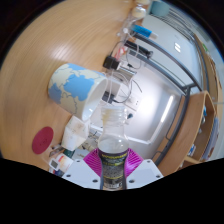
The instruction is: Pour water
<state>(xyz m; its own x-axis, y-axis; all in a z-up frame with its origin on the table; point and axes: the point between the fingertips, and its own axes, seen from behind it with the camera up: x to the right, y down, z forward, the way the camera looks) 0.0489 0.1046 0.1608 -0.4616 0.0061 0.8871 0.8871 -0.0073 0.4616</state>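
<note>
My gripper (113, 160) is shut on a clear plastic bottle (113, 140) with a dark label; both magenta pads (94, 160) press on its sides. The bottle reaches away from the fingers, its neck pointing toward a light blue and white patterned cup (72, 85). That cup stands on the wooden table (70, 40), just beyond and to the left of the bottle's top. The whole scene appears tilted in the view.
A round dark pink coaster (41, 141) lies on the table to the left of the fingers. Small clear containers (118, 65) stand beyond the cup. Past the table's edge I see a grey floor (160, 100) and metal furniture legs.
</note>
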